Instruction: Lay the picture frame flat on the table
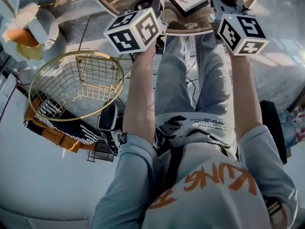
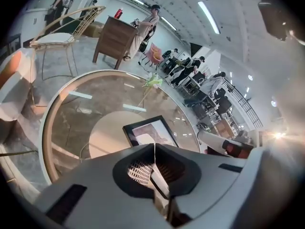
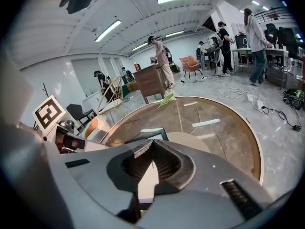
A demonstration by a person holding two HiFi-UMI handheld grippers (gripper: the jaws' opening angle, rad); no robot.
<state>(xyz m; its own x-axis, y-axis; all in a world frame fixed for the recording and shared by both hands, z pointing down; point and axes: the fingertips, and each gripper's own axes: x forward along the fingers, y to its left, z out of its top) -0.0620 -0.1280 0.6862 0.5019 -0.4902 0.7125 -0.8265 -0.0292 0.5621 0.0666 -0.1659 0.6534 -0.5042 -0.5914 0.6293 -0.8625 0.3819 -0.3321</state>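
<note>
one gold wire basket sits on the floor at far left, well apart from the one round glass table. to its right two bare forearms reach forward, each holding one gripper, and each gripper carries one marker cube, so two cubes: the left cube and the right cube. the left gripper has its fingers pressed together tip to tip with nothing between them, and hangs over the near part of the table. the one frame, black-edged, is on the glass near the table's middle, just beyond those tips, picture side up. i cannot tell whether it lies fully flat. the right gripper also has its fingers pressed together on nothing, with the frame ahead and slightly left.
</note>
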